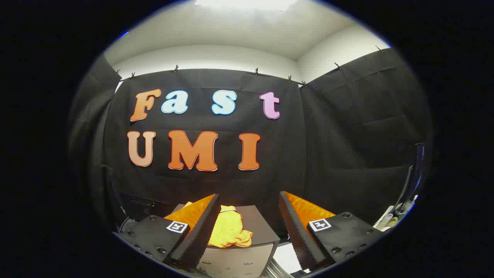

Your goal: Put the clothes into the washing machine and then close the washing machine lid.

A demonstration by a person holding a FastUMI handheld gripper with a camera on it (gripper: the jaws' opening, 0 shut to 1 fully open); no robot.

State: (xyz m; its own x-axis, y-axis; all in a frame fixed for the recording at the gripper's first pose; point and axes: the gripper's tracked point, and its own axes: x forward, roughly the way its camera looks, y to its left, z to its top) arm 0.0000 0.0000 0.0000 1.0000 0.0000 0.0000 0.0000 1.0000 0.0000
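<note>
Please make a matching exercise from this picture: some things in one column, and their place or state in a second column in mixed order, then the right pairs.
Things:
1. yellow garment
2. gripper
3. dark-topped cabinet
4. clips

Places or states:
A. jaws apart, holding nothing
B. along the top edge of the black cloth wall
C. lying crumpled on a flat top, just ahead of the jaws
D. under the garment, beyond the jaws

Pairs: 1-C, 2-A, 3-D, 4-B
</note>
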